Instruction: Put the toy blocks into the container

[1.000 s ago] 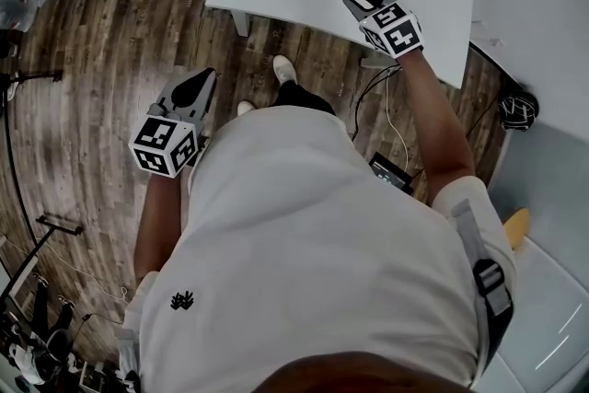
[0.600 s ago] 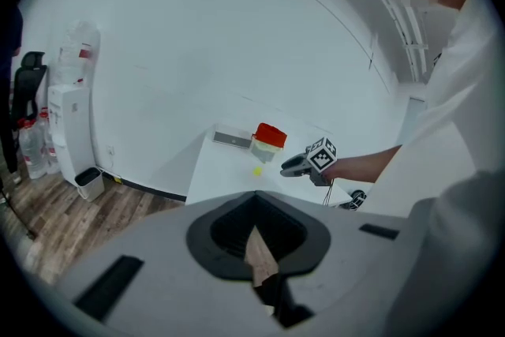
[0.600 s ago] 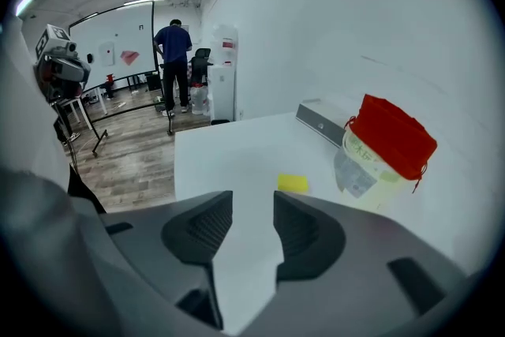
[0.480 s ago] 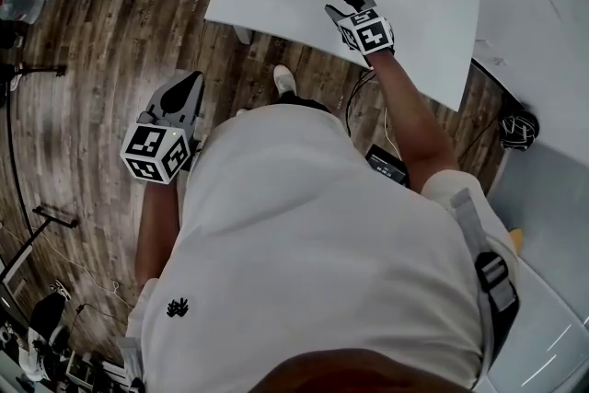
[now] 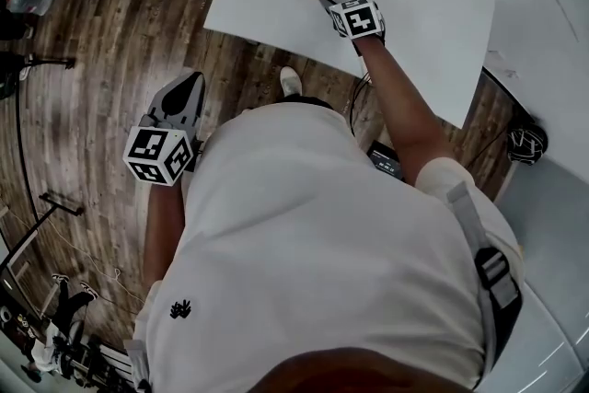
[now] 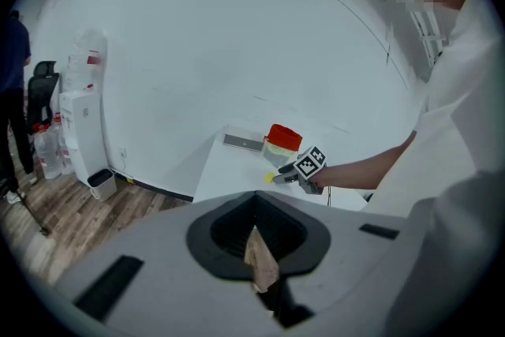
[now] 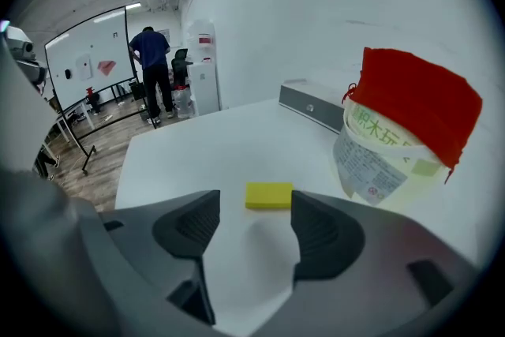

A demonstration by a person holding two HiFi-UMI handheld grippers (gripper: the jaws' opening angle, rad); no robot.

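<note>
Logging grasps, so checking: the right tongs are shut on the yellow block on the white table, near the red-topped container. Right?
Not quite. The right tongs are open, not shut on the yellow block: their jaws have just been opening, and it lies untouched at their tips on the white table, near the red-topped container. The right gripper view shows it.

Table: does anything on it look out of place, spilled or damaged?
Only the yellow block lies loose on the table, beside the container instead of inside it. Nothing looks spilled or damaged.
</note>
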